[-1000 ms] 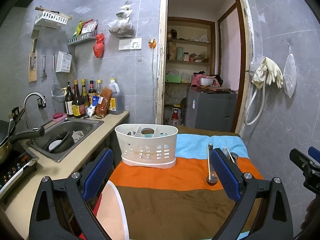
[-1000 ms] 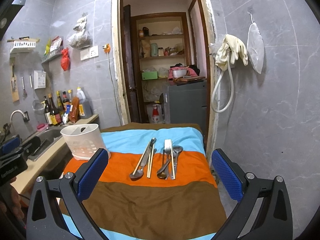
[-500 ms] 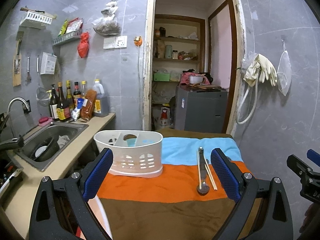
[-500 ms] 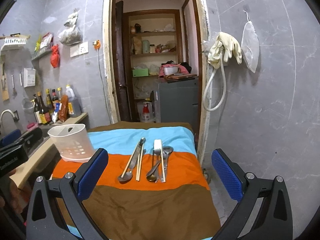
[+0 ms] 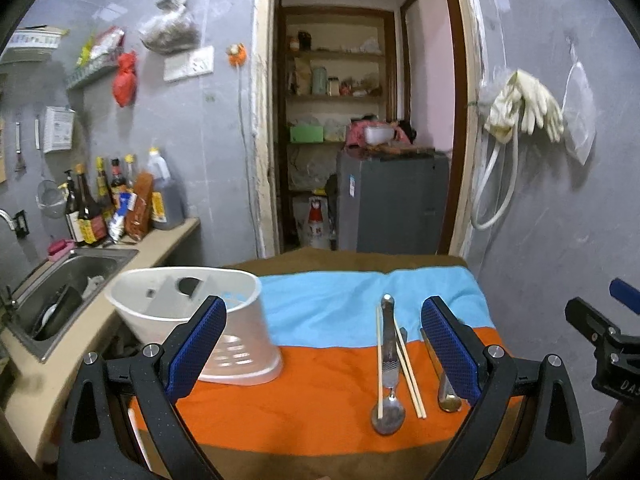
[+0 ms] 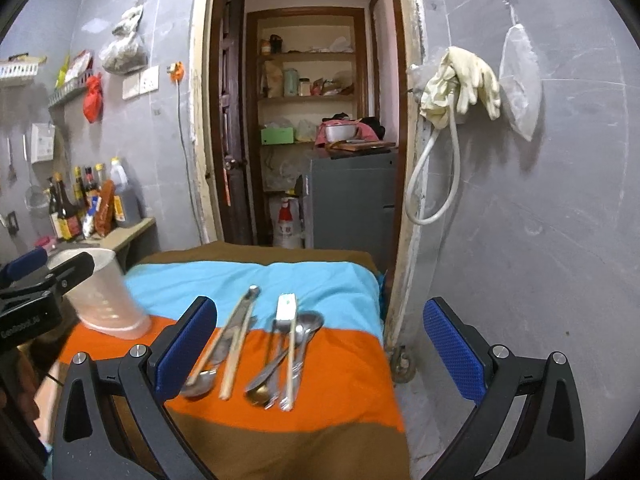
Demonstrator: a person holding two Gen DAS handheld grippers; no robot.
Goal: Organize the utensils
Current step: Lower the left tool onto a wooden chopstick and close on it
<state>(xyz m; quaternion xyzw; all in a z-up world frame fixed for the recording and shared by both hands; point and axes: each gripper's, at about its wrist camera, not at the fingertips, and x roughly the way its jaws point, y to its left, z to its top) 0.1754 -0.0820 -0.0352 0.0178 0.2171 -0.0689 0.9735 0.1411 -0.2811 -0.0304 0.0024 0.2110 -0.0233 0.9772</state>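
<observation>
Both grippers, left [image 5: 322, 342] and right [image 6: 320, 344], have swung rightward and nearer within the last second, jaws spread wide and empty. The utensils [image 6: 256, 354] lie untouched on the striped desk [image 6: 320, 420]; the white caddy [image 5: 192, 320] stands left, still unfilled, so sorting has yet to begin.

Right wrist view. The right gripper [image 6: 320, 354] fills the lower frame, its blue-padded jaws spread wide with nothing between them. At centre, on the orange band of a striped cloth [image 6: 340, 396], lie a large spoon [image 6: 199, 385], a pair of chopsticks [image 6: 237, 354], a smaller brass-coloured spoon [image 6: 258, 391] and a fork [image 6: 289, 354], all lengthwise. A white utensil holder [image 6: 105, 300] stands at centre left, partly behind the left gripper [image 6: 38, 280] at the left edge. Rubber gloves [image 6: 460, 80] hang at upper right.
</observation>
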